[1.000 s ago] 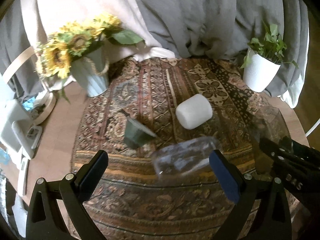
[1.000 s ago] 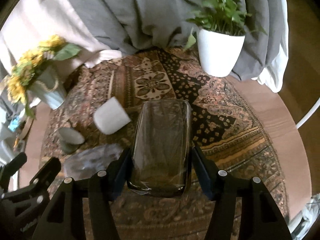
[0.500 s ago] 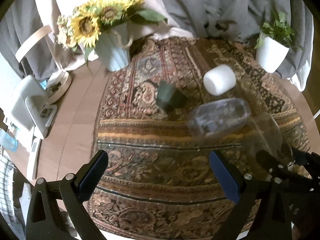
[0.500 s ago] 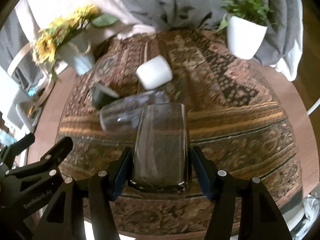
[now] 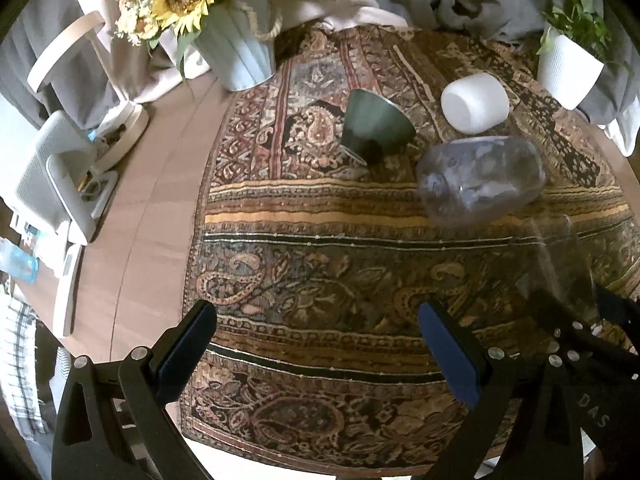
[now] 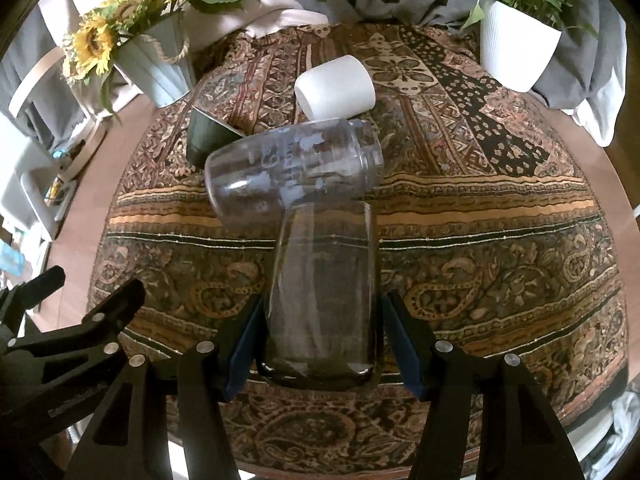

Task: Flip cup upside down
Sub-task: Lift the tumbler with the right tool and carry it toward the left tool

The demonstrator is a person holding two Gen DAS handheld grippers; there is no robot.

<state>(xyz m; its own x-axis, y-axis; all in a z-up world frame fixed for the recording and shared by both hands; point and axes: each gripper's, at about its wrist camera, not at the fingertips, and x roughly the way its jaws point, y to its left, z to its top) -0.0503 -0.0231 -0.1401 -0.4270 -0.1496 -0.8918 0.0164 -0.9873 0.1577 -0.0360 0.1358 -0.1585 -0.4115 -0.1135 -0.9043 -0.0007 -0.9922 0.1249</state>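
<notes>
Surface [image 5: 132, 208]: a round wooden top, most of it covered by the patterned cloth.
Patterned cloth [image 6: 480, 208]: a brown and gold paisley textile; every place below is given relative to it.
Sunflower vase [image 6: 156, 64]: stands at the cloth's far left edge, pale blue and ribbed, with a rope handle.
White planter [image 6: 516, 52]: stands at the cloth's far right corner and holds a green leafy plant.
Right tool [image 6: 320, 340]: hangs over the near middle of the cloth, its two blue-padded fingers closed against the sides of the clear glass.
Left tool [image 5: 316, 344]: hangs over the near left part of the cloth, its fingers spread wide with only cloth showing between them.
Clear glass [image 6: 322, 296]: gripped near its thick base, which sits toward the camera, its rim pointing away over the middle of the cloth; whether it touches the cloth cannot be told.
Printed glass jar [image 6: 292, 172]: lies on its side at the cloth's centre, just beyond the clear glass's rim.
White cup [image 6: 336, 88]: lies on its side on the far half of the cloth, behind the jar.
Green cup [image 5: 374, 128]: lies tipped over on the cloth, left of the white cup.
</notes>
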